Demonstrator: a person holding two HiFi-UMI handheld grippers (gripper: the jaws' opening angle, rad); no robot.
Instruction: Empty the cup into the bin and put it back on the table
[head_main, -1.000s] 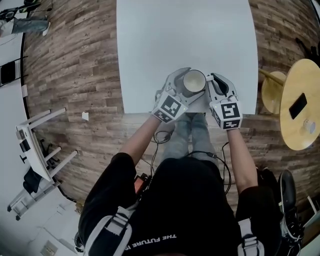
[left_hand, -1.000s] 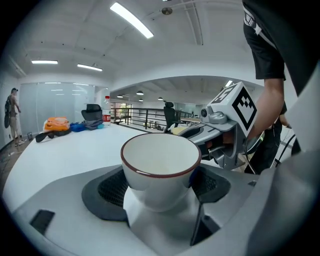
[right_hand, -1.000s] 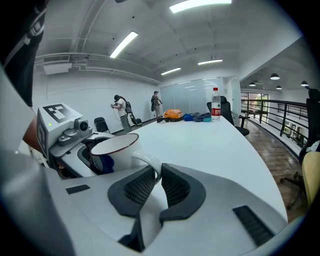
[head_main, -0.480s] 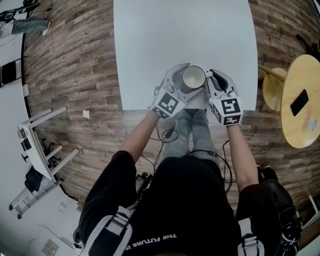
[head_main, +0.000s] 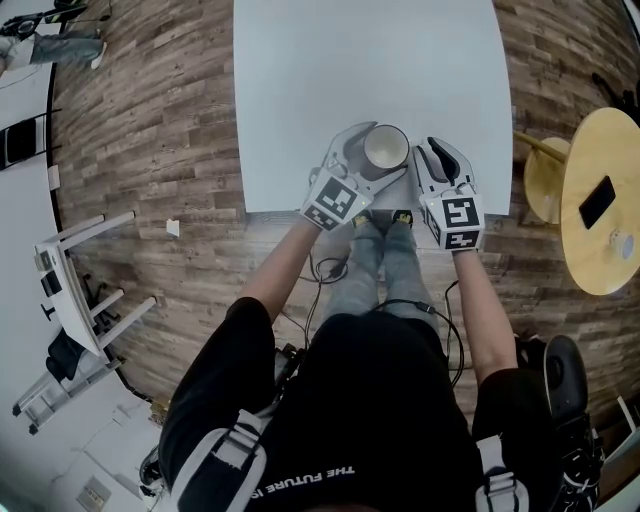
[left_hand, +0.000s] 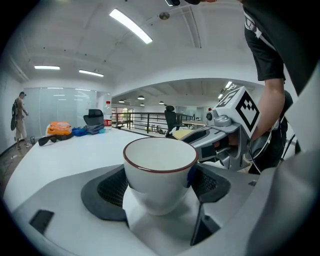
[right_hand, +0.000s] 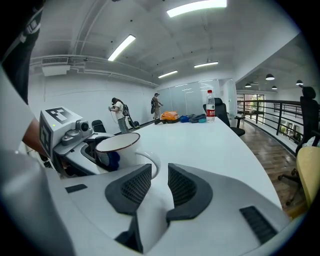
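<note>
A white cup (head_main: 385, 148) with a dark red rim stands upright near the front edge of the white table (head_main: 370, 60); its inside (left_hand: 160, 152) looks empty. My left gripper (head_main: 372, 152) is shut on the cup's body, one dark pad (left_hand: 112, 187) on each side. The cup's handle (right_hand: 150, 162) points toward my right gripper (head_main: 437, 152), which sits just right of the cup. Its jaws (right_hand: 159, 182) are opening, with nothing between them and the handle just past the left tip. Whether the cup's base touches the table is hidden.
A round wooden side table (head_main: 600, 210) with a dark phone on it and a wooden stool (head_main: 545, 180) stand to the right. A white folding frame (head_main: 70, 290) lies on the floor at left. A water bottle (right_hand: 210, 111) and bags sit at the table's far end.
My right gripper has come off the cup's handle, opened and drawn slightly to the right. The left gripper and cup have edged a little further onto the table.
</note>
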